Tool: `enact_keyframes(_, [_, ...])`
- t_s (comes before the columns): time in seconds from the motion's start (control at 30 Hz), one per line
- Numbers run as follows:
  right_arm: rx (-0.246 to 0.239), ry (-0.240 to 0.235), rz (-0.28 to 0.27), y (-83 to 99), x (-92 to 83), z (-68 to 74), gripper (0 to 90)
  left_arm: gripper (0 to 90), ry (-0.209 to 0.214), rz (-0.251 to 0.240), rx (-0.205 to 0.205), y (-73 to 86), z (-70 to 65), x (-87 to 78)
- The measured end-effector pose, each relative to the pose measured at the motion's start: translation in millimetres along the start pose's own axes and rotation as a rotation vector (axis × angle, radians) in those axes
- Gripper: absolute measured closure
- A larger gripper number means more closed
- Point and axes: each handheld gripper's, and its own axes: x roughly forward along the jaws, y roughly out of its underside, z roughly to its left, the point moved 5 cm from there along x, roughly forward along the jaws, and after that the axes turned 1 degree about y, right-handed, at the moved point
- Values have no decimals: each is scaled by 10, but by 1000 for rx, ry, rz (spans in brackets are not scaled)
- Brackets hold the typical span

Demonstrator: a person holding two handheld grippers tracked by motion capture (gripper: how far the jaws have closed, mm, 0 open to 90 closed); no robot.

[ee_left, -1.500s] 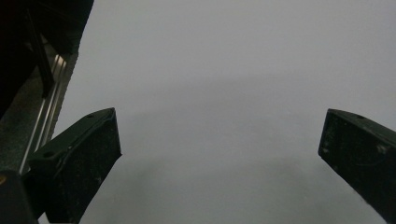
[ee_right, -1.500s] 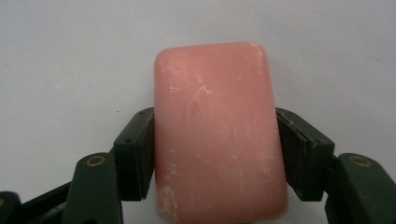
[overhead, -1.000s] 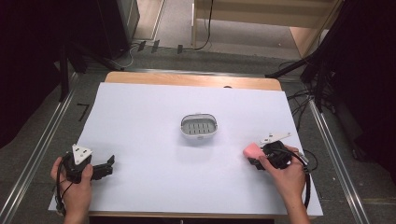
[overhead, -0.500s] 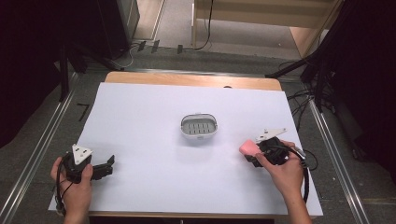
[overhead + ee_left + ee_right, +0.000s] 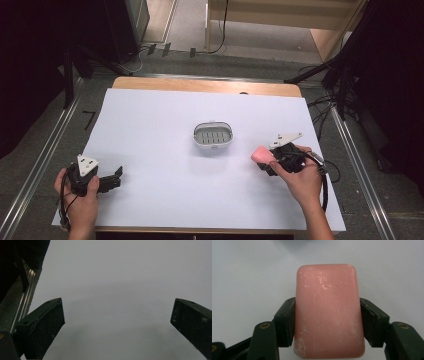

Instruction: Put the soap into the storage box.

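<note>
Hidden or cut off: in the right gripper view the near end of the pink soap bar (image 5: 329, 311) is running off the bottom edge, and the grey soap dish (image 5: 214, 137) is showing there as no more than a blurred dark edge at the top; its underside is pressing out of sight between the pads.
Hard to make out: in the high view the right gripper (image 5: 267, 161) is lying partly under the person's right hand (image 5: 300, 177), so its fingers (image 5: 287, 322) are reading clearly only from its own camera.
Left side: the left gripper (image 5: 114, 179) is sitting low over the near left of the counter (image 5: 150, 120); its camera is looking along bare white sheet, with a metal rail cutting in at the far left.
Right fingers: they are clamping the long sides of the soap bar, pads pressed flat against it.
Left fingers: they are standing wide apart, nothing between them.
Soap bar's place: it is hanging in the right gripper at the near right of the counter, just right of and nearer than the dish, apart from it.
Counts: one soap bar, one dish, two grippers, two hands.
</note>
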Motion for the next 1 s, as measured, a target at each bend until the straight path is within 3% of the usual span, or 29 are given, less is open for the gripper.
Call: enact_keyframes(1.0, [-141,-63,-26,-478,89,160,386,0,2,-2,-5,0,2,-2])
